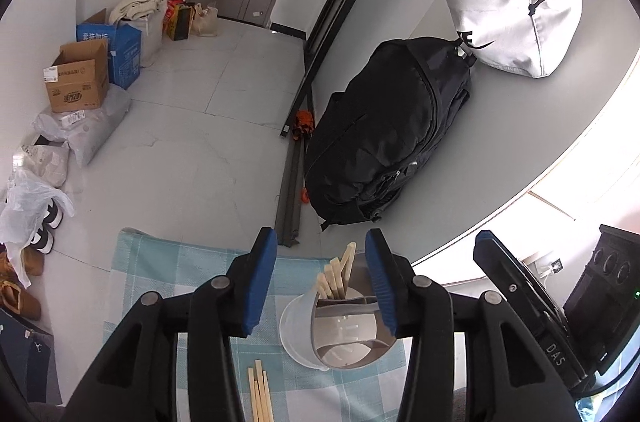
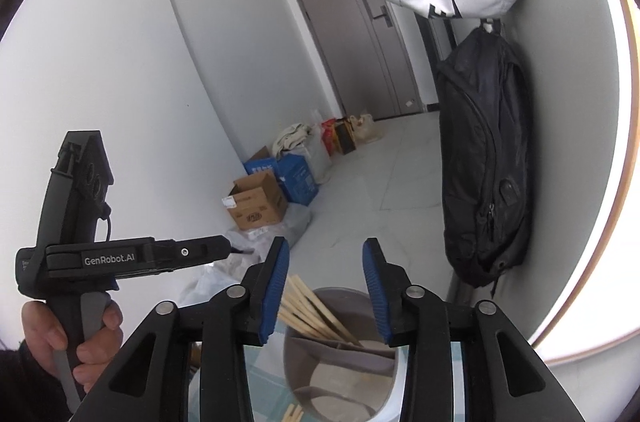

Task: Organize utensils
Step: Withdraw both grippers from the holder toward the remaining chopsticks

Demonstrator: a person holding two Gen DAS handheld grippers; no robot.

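The lower part of the utensil holder (image 1: 340, 334) is blocked by the left claw (image 1: 320, 286), and in the right wrist view its base runs off the bottom edge behind the right claw (image 2: 325, 292). The loose chopsticks (image 1: 260, 398) on the checked cloth (image 1: 168, 270) are cut off at the frame's lower edge, so their full length cannot be seen. The tabletop under the cloth is not visible.

A bundle of pale wooden chopsticks (image 1: 336, 274) stands in the holder's rear compartment, long axes leaning up and away toward the black backpack (image 1: 384, 130); in the right wrist view they slant toward the upper left. The loose pair lies flat, pointing roughly away from the camera.

The holder is a translucent round plastic tub with a grey inner divider. Both claws are spread wide, gripping nothing, their blue pads ribbed. The left claw hovers beside the holder, the right above it.
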